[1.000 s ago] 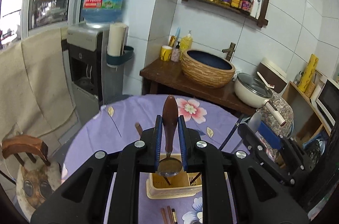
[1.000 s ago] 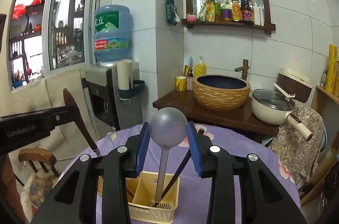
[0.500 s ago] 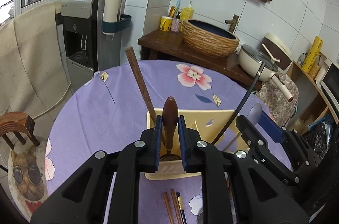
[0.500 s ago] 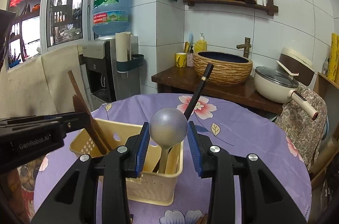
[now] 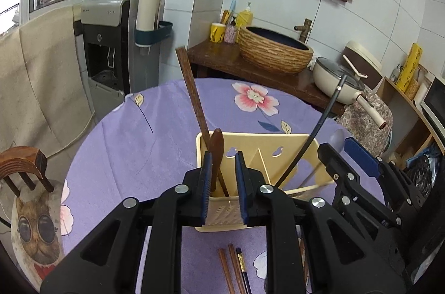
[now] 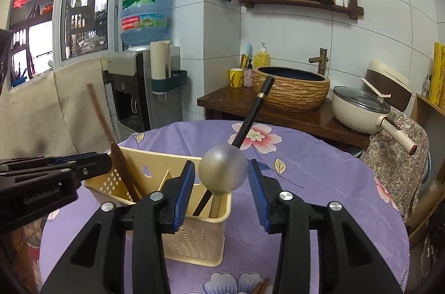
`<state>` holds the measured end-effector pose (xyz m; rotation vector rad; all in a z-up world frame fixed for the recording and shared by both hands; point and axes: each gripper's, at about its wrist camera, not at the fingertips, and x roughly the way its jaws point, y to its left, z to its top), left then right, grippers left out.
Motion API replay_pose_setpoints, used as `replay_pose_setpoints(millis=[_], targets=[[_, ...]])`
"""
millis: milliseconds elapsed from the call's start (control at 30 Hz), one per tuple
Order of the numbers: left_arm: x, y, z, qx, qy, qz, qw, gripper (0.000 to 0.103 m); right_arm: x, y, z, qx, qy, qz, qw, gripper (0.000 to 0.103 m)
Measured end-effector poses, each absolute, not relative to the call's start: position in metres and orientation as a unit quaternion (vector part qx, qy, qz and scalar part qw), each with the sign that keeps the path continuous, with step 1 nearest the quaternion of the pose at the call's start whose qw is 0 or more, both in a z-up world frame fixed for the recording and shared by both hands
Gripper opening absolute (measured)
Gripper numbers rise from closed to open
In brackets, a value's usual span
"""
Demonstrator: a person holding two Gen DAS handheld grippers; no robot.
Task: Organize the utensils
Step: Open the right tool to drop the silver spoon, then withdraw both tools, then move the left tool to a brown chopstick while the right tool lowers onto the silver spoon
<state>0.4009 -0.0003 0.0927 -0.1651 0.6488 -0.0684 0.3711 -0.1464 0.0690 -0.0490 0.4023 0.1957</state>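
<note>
A cream plastic utensil caddy [image 5: 250,144] [image 6: 194,238] stands on the purple flowered table. My left gripper [image 5: 223,159] sits over its left compartment with its jaws opening. A brown wooden spoon [image 5: 217,146] stands between them, bowl down, leaning by the left pad with a gap to the right pad. My right gripper [image 6: 221,167] [image 5: 343,151] hovers over the right compartment, its jaws also opening. A silver spoon [image 6: 224,169] stands between its pads with gaps on both sides. A wooden chopstick [image 5: 192,94] and a black chopstick [image 6: 250,121] lean in the caddy.
Three loose chopsticks [image 5: 233,271] lie on the cloth in front of the caddy. Behind the table are a water dispenser [image 5: 108,49], a dark wooden counter with a woven basin [image 5: 275,52], and a cream pan [image 5: 339,82]. A wooden chair [image 5: 25,166] stands at the left.
Both grippers came down and set their spoons into the caddy. Both pairs of jaws then spread, so the pads no longer clamp the spoons.
</note>
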Motion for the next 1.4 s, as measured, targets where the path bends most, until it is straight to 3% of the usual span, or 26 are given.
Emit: replay_pose_setpoints(millis=[133,333,767,1400], targets=[[0.373,0.008,0.101,-0.082,0.287,-0.032,0.954,0.054,0.350,-0.160,0.075,-0.013,0.187,0.104,0.977,0.050],[0.332,0.014,0.078,-0.081,0.298,-0.041,0.950,0.065,0.320,-0.169,0.058,-0.025,0.230,0.118,0.966,0.051],[0.303,0.005,-0.027,-0.059,0.398,-0.030,0.915,0.065,0.295,-0.168,-0.034,-0.026,0.359,0.123,0.925,0.051],[0.304,0.012,-0.046,-0.061,0.409,-0.013,0.910,0.065,0.297,-0.121,-0.065,-0.082,0.409,0.147,0.897,0.048]])
